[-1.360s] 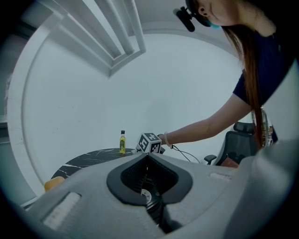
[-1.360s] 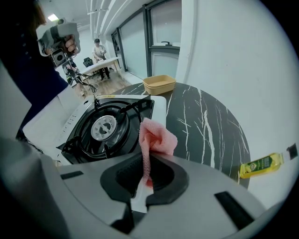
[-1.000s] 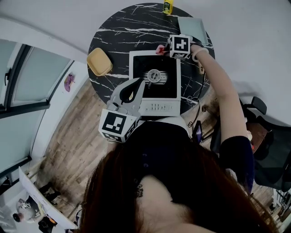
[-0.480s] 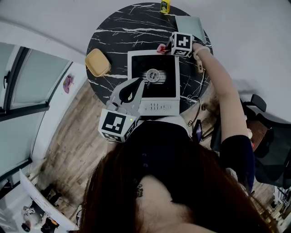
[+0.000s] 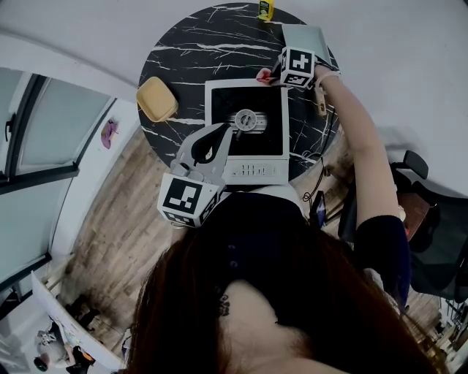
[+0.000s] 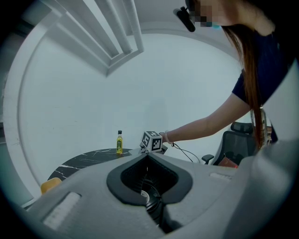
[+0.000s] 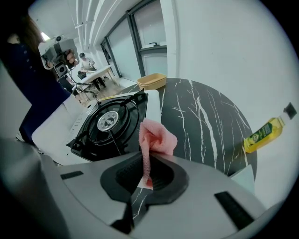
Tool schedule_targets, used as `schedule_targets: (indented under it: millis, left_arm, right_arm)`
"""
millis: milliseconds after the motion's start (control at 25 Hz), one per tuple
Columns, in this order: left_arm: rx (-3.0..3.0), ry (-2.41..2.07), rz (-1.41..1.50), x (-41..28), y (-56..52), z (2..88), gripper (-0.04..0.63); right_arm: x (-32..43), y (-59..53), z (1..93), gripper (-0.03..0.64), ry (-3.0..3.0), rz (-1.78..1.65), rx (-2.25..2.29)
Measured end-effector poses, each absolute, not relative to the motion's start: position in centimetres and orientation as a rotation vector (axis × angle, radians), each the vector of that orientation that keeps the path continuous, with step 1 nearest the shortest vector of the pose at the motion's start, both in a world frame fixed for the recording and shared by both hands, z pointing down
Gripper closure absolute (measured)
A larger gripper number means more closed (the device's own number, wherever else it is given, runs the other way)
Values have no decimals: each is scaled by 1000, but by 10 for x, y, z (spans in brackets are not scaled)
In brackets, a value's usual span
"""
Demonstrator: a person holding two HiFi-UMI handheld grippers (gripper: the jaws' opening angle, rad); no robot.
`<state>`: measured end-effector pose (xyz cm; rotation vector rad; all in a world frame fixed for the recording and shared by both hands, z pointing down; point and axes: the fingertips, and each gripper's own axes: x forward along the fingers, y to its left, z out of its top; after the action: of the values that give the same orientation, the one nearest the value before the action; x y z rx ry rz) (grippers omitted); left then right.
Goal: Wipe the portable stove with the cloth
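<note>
The portable stove (image 5: 245, 120), white with a black top and a round burner (image 5: 246, 120), sits in the middle of a round black marble table (image 5: 190, 44). My right gripper (image 5: 276, 73) is shut on a pink cloth (image 5: 264, 74) at the stove's far right corner. In the right gripper view the cloth (image 7: 157, 136) stands up bunched between the jaws of that gripper (image 7: 148, 156), just right of the stove (image 7: 110, 121). My left gripper (image 5: 218, 139) hovers over the stove's near left corner. Its jaws meet with nothing in them, as the left gripper view shows of the left gripper (image 6: 147, 156).
A yellow container (image 5: 159, 99) lies at the table's left edge and a small oil bottle (image 5: 270, 9) at the far edge. A grey flat pad (image 5: 308, 40) is at the far right. A cable (image 5: 319, 164) hangs off the right side, near a black chair (image 5: 431, 241).
My right gripper and the pink cloth have shifted slightly right and farther along the stove's back edge. The left gripper has stayed put.
</note>
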<state>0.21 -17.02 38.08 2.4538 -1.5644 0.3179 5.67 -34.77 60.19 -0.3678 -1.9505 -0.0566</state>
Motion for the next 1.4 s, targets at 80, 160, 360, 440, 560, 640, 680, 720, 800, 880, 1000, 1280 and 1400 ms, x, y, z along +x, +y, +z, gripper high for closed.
schedule_targets:
  millis: [80, 160, 360, 440, 560, 640, 680, 720, 800, 880, 1000, 1280, 1400]
  left_arm:
    - [2457, -1558, 320, 4, -171, 381, 583]
    - [2462, -1551, 318, 5, -171, 381, 583]
    - [2475, -1536, 318, 8, -173, 381, 583]
    - [2477, -1531, 319, 9, -173, 382, 583]
    - [2477, -1528, 316, 10, -172, 382, 583]
    - [2478, -1527, 315, 10, -172, 382, 583]
    - [2478, -1527, 314, 10, -172, 382, 583]
    - [2478, -1528, 314, 10, -172, 382, 583]
    - [2479, -1530, 312, 11, -172, 381, 583]
    - [2482, -1530, 307, 11, -171, 381, 583]
    - [2489, -1526, 301, 12, -171, 380, 583]
    - [2507, -1512, 296, 19, -169, 380, 583]
    - [2511, -1509, 291, 22, -167, 379, 583]
  right_arm:
    - [60, -348, 602, 592, -1958, -43, -352]
    - [64, -349, 602, 592, -1968, -24, -330]
    - [70, -352, 601, 592, -2004, 24, -258]
    - [71, -353, 601, 592, -2021, 43, -220]
    - [72, -353, 600, 592, -2055, 81, -149]
    - [74, -355, 601, 592, -2078, 113, -88]
    - [74, -356, 601, 592, -2090, 129, -55]
    - [75, -357, 600, 592, -2103, 144, -22]
    - [77, -357, 600, 592, -2129, 181, 40]
    - [79, -357, 601, 592, -2155, 213, 107]
    - [81, -360, 599, 592, -2179, 227, 236]
    - [87, -361, 599, 592, -2219, 288, 470]
    - [89, -358, 599, 592, -2220, 290, 506]
